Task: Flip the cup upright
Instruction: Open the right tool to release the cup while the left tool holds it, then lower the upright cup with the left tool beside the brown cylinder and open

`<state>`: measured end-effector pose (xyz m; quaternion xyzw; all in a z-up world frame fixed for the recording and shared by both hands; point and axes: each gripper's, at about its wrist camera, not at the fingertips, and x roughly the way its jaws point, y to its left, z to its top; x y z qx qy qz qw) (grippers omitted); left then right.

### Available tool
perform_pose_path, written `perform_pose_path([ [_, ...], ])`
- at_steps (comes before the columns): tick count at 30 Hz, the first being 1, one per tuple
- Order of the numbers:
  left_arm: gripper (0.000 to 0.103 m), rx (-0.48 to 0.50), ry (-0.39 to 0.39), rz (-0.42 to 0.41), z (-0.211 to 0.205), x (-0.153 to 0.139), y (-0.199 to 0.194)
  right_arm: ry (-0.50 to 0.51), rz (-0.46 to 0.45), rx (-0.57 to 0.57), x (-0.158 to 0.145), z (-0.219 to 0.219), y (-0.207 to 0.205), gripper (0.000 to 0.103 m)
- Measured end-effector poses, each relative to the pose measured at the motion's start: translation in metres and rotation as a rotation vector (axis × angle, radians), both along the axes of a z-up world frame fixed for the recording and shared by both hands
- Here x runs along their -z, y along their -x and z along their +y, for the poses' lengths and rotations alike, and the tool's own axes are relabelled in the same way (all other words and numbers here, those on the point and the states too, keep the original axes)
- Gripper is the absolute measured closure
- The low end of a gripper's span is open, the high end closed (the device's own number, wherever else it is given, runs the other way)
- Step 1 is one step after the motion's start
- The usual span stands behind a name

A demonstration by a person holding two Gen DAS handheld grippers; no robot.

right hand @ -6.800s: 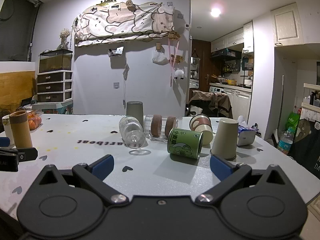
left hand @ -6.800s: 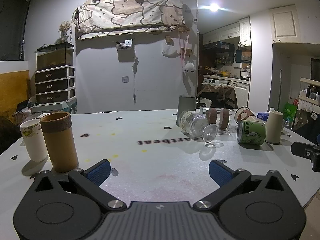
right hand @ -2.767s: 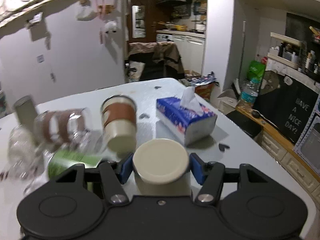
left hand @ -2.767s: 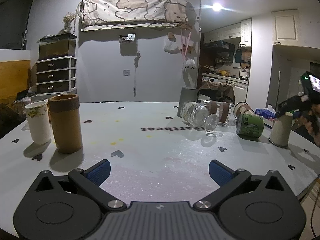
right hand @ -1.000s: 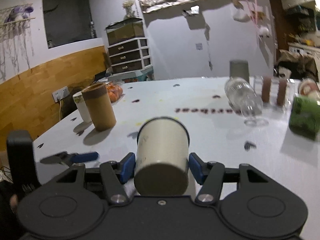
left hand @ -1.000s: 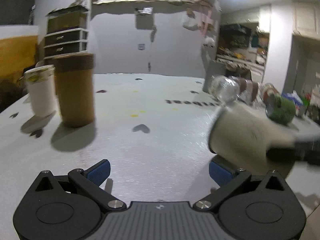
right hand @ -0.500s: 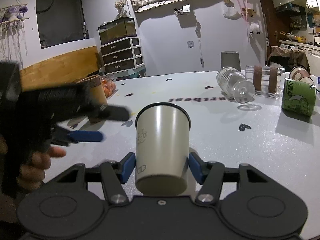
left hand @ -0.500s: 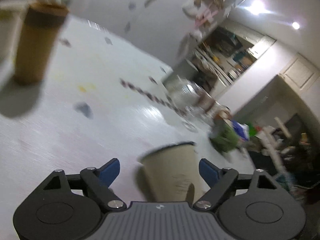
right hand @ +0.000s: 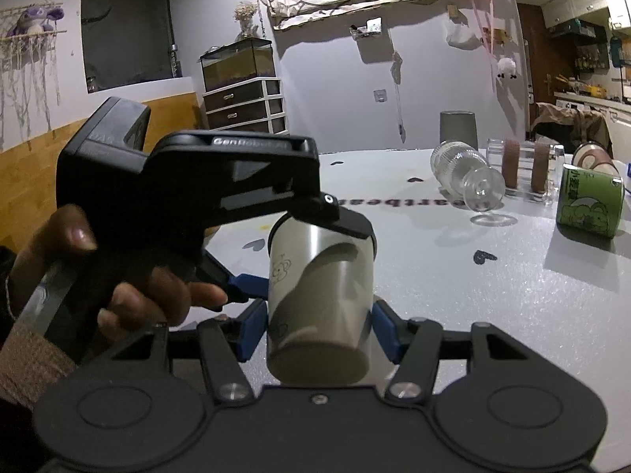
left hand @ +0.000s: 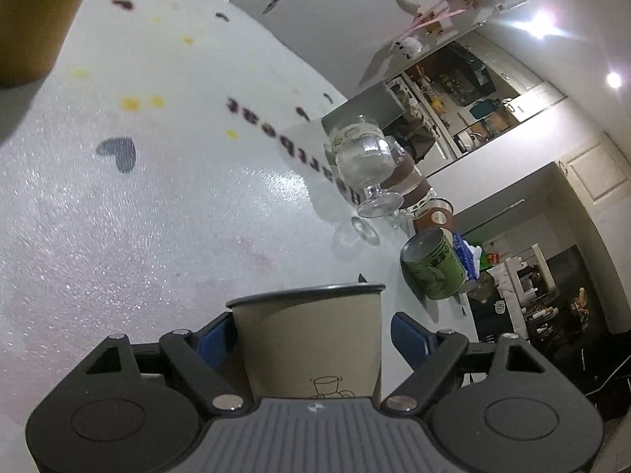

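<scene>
The right tool (right hand: pixel 319 329) is clamped on the beige cup (right hand: pixel 319 295), held in the air above the near edge of the surface (right hand: pixel 512 287), base toward the camera. The left tool (left hand: pixel 311 335) brackets the same cup (left hand: pixel 311 339); whether its fingers touch cannot be told. The cup appears mid-handover, not yet set down upright.

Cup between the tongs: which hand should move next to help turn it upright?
Probably left. The left tongs straddle the beige cup near its rim, with a gap on one side, so they need only close. The right tongs already clamp its base.
</scene>
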<state>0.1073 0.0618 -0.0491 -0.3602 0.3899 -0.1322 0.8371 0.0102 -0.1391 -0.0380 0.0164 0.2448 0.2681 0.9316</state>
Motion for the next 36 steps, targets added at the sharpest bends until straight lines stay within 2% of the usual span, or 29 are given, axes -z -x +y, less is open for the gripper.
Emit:
perform_pose_path([
  [3, 0.018, -0.004, -0.054, -0.073, 0.000, -0.014, 0.012, 0.011, -0.021, -0.025, -0.002, 0.003, 0.004, 0.044],
  [9, 0.019, -0.012, -0.223, -0.220, -0.008, -0.042, 0.044, 0.033, -0.064, -0.081, -0.003, 0.012, 0.011, 0.044],
  [13, 0.020, 0.033, -0.359, -0.323, -0.023, -0.059, 0.064, 0.038, -0.065, -0.102, -0.002, 0.017, 0.011, 0.044],
  [17, 0.020, 0.082, -0.471, -0.378, -0.036, -0.063, 0.076, 0.047, -0.043, -0.101, 0.001, 0.021, 0.007, 0.044],
  [25, 0.020, 0.127, -0.545, -0.421, -0.041, -0.063, 0.076, 0.030, -0.032, -0.097, 0.005, 0.022, 0.006, 0.042],
  [26, 0.021, 0.120, -0.547, -0.427, -0.039, -0.063, 0.074, 0.036, -0.035, -0.088, 0.005, 0.022, 0.006, 0.033],
  [28, 0.020, 0.094, -0.548, -0.441, -0.033, -0.064, 0.065, 0.033, -0.040, -0.080, 0.006, 0.020, 0.006, 0.026],
  [31, 0.020, 0.013, -0.557, -0.453, -0.019, -0.064, 0.045, 0.026, -0.037, -0.072, 0.006, 0.017, 0.006, 0.025],
  [36, 0.020, -0.180, -0.575, -0.472, 0.014, -0.067, 0.006, 0.013, -0.026, -0.054, 0.008, 0.011, 0.003, 0.025],
])
